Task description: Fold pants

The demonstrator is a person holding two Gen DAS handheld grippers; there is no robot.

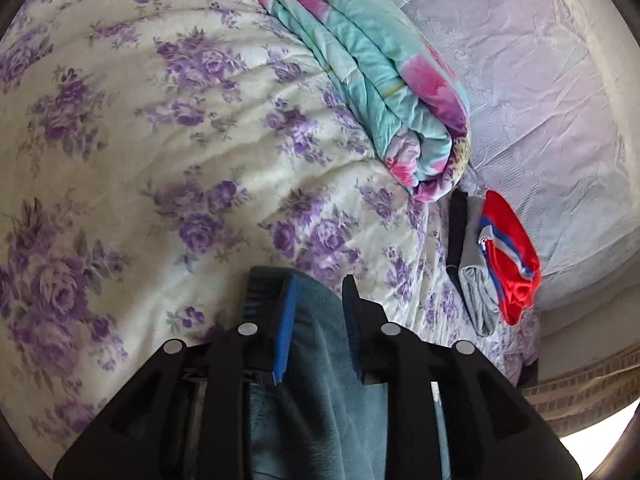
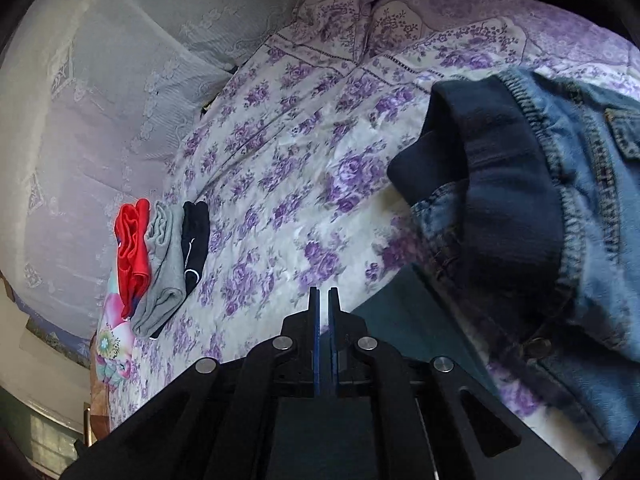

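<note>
The pants are blue jeans with a dark lining. In the right wrist view their waistband end hangs bunched at the right, above the floral bed. In the left wrist view a fold of the same blue cloth lies between my left gripper's fingers, which stand a little apart around it. My right gripper has its blue pads pressed together with nothing visible between them, over the bed to the left of the jeans.
The bed cover is white with purple roses. A rolled teal and pink quilt lies on it. A stack of folded red, grey and black clothes sits by the pale lace-covered part; it also shows in the left wrist view.
</note>
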